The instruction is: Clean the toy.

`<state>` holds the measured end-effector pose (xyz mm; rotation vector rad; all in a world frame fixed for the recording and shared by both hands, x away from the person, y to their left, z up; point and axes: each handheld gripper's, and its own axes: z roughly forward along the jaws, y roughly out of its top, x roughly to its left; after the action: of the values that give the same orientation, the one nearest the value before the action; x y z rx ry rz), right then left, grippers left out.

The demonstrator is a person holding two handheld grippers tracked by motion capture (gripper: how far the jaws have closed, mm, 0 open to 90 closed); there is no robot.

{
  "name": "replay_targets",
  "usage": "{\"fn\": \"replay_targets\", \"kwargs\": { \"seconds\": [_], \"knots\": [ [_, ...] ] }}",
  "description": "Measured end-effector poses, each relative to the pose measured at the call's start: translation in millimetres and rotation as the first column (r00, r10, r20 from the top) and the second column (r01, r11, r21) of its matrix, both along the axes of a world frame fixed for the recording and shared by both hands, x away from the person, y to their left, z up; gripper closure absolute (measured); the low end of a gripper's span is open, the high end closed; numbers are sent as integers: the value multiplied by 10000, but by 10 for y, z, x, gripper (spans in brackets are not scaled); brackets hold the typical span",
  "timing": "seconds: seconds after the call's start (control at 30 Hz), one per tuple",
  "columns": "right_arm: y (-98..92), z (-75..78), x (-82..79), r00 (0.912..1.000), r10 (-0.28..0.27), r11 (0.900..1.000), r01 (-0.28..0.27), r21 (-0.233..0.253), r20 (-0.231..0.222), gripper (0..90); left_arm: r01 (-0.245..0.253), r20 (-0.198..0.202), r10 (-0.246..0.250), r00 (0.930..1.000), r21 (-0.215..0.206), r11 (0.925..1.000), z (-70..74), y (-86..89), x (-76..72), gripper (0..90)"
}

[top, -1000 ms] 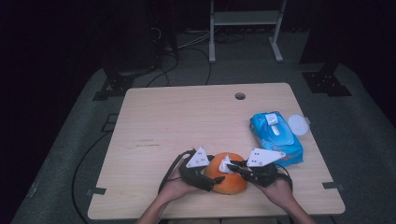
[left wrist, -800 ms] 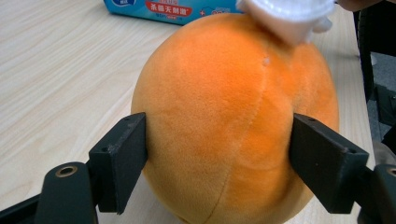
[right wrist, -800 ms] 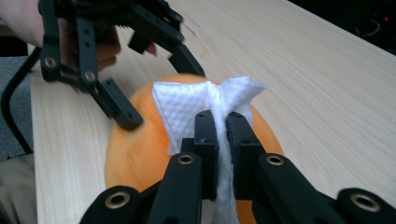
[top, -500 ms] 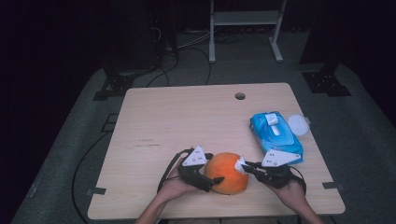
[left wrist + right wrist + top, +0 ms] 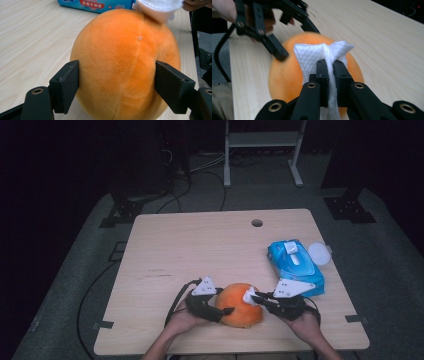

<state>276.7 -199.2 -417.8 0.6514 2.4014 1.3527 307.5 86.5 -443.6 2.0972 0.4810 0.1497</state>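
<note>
While the left gripper (image 5: 226,310) clamps the orange plush ball (image 5: 242,304) w/ a jaw on each side, the ball sits on the wooden table (image 5: 200,250) near the front edge, btwn both hands. Right gripper (image 5: 254,296) has jaws pinched tight on a folded white wipe (image 5: 322,56), pressed vs the ball's top right. Blue wipes pack (image 5: 295,266) lies just beyond the right gripper, w/ a white round lid (image 5: 319,253) beside it.
</note>
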Motion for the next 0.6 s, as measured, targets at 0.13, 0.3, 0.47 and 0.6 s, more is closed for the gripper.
{"fn": "replay_targets", "kwargs": {
  "seconds": [0.13, 0.3, 0.47, 0.6],
  "knots": [
    [-81, -36, -26, 9997, -232, 9997, 232, -43, -100, 832, 209, 338, -203, 9992, -160, 9997, 115, -71, -26, 135],
    [88, 55, -12, 9997, 109, 9999, -110, 43, 223, 832, 308, 1120, -323, 9932, 154, 9994, 191, -227, -89, 143],
    [104, 48, 44, 9997, 18, 10000, -17, -26, 240, 832, -148, 576, 154, 9982, -104, 9998, 107, -102, -11, 235],
    [-43, -59, 21, 9998, -201, 9998, 200, -93, -92, 831, -600, -7, 601, 9982, -434, 9973, 56, 45, 73, 239]
  ]
}}
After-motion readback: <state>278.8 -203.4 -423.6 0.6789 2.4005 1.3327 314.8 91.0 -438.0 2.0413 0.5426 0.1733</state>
